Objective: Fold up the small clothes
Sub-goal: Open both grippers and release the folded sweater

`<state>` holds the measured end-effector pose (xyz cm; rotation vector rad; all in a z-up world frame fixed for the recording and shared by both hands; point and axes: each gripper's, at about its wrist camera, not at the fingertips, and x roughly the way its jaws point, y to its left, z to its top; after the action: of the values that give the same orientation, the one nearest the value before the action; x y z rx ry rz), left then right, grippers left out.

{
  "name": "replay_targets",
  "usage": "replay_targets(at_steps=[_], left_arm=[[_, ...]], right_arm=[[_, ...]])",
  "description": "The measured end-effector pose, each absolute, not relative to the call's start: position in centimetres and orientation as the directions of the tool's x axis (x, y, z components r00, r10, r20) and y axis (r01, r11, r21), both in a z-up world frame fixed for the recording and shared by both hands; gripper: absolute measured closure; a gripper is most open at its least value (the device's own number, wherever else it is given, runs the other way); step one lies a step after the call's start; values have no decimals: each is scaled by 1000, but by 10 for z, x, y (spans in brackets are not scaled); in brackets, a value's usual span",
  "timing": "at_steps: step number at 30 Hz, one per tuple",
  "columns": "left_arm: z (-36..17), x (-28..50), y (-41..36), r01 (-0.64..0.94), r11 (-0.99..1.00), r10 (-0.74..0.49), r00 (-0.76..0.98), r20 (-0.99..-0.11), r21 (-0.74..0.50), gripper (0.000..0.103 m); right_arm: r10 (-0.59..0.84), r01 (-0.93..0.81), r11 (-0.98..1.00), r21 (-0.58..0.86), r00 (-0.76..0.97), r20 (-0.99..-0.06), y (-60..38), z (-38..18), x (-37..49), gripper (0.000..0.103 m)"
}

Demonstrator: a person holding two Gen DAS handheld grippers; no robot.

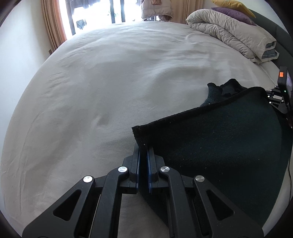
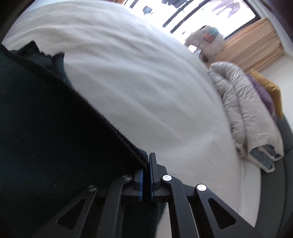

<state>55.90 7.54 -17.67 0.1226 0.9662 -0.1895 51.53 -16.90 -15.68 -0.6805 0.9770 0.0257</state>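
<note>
A dark green knit garment [image 1: 219, 139] hangs stretched above the white bed sheet [image 1: 109, 82]. My left gripper [image 1: 143, 148] is shut on its left corner. My right gripper [image 2: 146, 161] is shut on its other corner; the cloth [image 2: 45, 128] fills the left of the right wrist view. The right gripper's body [image 1: 282, 95] shows at the far right of the left wrist view, behind the lifted edge. A ribbed sleeve or cuff [image 1: 214, 91] droops onto the sheet beyond the held edge.
A folded beige duvet [image 1: 228, 31] with purple and yellow pillows [image 1: 236, 11] lies at the head of the bed. A bright window with curtains [image 1: 53, 23] is beyond the far edge. The dark bed frame [image 2: 274, 192] runs along the right.
</note>
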Motion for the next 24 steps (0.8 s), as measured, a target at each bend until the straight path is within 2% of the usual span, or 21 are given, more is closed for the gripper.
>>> replay_targets(at_steps=[2,3,4,5,6,7,8,10,12,14,15,17,18,19,20,24], left_arm=[[-174,554,76,209,978,-110,573,-813,15,94],[-173,551,78,205,979,-115,578,-808,8,94],[-171,549,79,204,979,-117,582,-805,5,94],[-168,547,81,201,980,-110,586,-803,12,93],[-164,545,83,193,981,-100,591,-800,20,92],[-160,543,86,182,983,-85,598,-797,32,86],[-155,540,88,163,985,-53,608,-792,59,79],[-143,535,91,96,980,74,640,-765,175,74],[-130,530,96,35,975,143,661,-737,221,73],[-111,521,98,-19,983,145,691,-708,183,73],[-100,512,92,8,992,84,719,-690,129,73],[-91,499,65,88,989,17,733,-680,119,71],[-92,495,50,118,985,0,732,-682,126,66],[-95,493,38,147,981,-22,726,-687,123,41],[-100,491,24,172,979,-47,723,-689,114,30],[-131,485,-17,202,970,-43,691,-721,136,30]], right_arm=[[-293,-302,780,-548,598,-746,-165,-158,514,90],[-301,-282,786,-551,604,-738,-166,-157,513,75],[-307,-251,799,-547,611,-730,-170,-153,513,49],[-314,-214,815,-538,618,-721,-177,-149,512,32],[-322,-172,833,-526,622,-713,-186,-143,512,6],[-327,-132,851,-507,623,-711,-196,-137,511,1],[-326,-102,870,-482,613,-720,-207,-132,510,1],[-346,-54,886,-460,581,-737,-224,-126,507,1],[-380,6,889,-459,569,-729,-239,-118,498,2],[-392,87,903,-421,565,-726,-255,-107,487,9],[-367,142,925,-352,570,-735,-264,-99,479,16],[-231,224,968,-116,603,-764,-287,-86,467,22],[-139,227,974,10,629,-765,-292,-82,462,26],[-46,201,973,115,652,-757,-291,-80,460,28],[43,153,969,193,666,-745,-282,-81,459,28],[222,-12,961,277,634,-741,-225,-95,465,28]])
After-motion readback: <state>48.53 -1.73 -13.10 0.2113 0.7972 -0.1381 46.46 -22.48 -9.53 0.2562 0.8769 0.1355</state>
